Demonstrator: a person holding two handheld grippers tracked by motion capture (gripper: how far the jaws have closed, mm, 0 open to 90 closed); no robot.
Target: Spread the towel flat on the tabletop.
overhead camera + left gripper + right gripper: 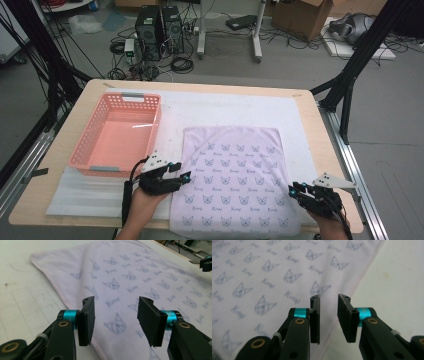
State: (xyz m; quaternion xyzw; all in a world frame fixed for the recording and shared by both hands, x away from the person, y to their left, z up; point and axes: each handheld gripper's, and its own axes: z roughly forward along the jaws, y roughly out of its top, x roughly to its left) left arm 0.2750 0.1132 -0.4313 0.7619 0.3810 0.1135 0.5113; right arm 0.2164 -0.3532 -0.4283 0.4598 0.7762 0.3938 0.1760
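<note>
On the one desk (300, 100) lies a white mat, and on that a single pale cloth (235, 175) printed with small cat faces, spread flat just right of one pink basket (117, 132). The cloth's near edge runs off the bottom of the high view, so its full length cannot be seen. Two grippers flank the cloth. The left gripper (181, 172) sits at the cloth's left edge, just in front of the basket; its jaws stand apart above the cloth with nothing between them. The right gripper (295, 190) is at the cloth's right edge, jaws apart by a narrower gap over the hem, gripping nothing. The printed words under the cat faces are too blurred to read.
</note>
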